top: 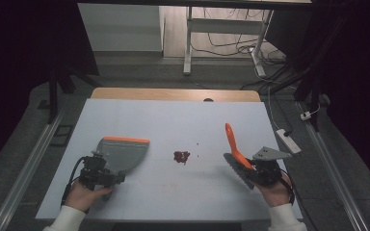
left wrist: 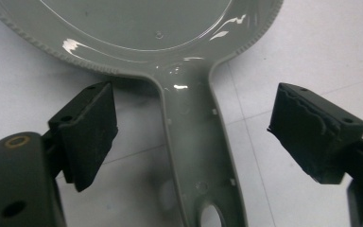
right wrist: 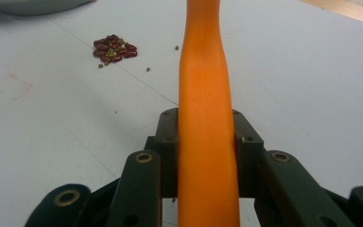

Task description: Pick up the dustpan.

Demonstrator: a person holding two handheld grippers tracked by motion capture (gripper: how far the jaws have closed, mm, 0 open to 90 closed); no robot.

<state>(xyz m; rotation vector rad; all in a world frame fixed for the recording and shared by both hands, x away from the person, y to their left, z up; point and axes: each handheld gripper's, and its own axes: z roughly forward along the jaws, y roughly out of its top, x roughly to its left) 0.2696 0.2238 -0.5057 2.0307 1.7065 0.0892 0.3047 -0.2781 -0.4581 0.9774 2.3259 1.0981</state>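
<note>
Lying in a small heap on the white desk (top: 173, 120), the red beans (top: 181, 156) sit between the two tools, with a few loose bits scattered just beside them. To the left of the beans rests the grey dustpan (top: 123, 153), its orange edge turned away from the person. The left gripper (top: 96, 171) is at its handle (left wrist: 196, 142): its fingers (left wrist: 92, 132) stand wide apart, one on each side of the handle, touching neither side. To the right of the beans, well apart from them, the right gripper (top: 262, 171) has its fingers (right wrist: 168, 137) clamped on the orange handle of the brush (top: 234, 147), which rises tilted from the desk. Seen from the right gripper view, the beans (right wrist: 114, 48) lie ahead and to the left of that handle.
</note>
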